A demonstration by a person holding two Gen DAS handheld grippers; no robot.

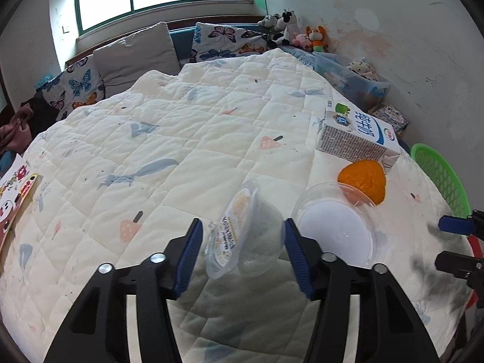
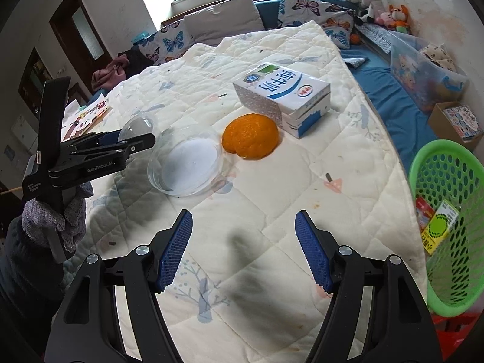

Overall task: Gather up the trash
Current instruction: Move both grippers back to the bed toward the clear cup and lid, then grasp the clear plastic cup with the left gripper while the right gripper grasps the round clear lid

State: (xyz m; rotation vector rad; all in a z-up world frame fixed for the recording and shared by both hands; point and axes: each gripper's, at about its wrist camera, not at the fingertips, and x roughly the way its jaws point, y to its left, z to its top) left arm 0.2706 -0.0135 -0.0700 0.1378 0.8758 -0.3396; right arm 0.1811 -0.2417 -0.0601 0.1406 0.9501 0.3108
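My left gripper (image 1: 242, 257) is open around a clear plastic jelly cup (image 1: 242, 236) that lies tilted on the quilt, its pads a little apart from the cup's sides. In the right wrist view the left gripper (image 2: 133, 142) shows from the side with the cup (image 2: 137, 125) at its tips. My right gripper (image 2: 243, 248) is open and empty above the quilt. A clear plastic lid (image 1: 335, 227) (image 2: 187, 163), an orange peel (image 1: 363, 181) (image 2: 251, 139) and a milk carton (image 1: 357, 136) (image 2: 284, 96) lie on the quilt. A green basket (image 2: 423, 163) (image 1: 438, 175) stands at the right.
The basket holds some wrappers (image 2: 438, 227). Pillows (image 1: 136, 54) and plush toys (image 1: 290, 30) lie at the bed's far end. A clear storage bin (image 2: 423, 69) and a cardboard box (image 2: 456, 121) sit by the right wall. A picture book (image 1: 15, 193) lies at the left edge.
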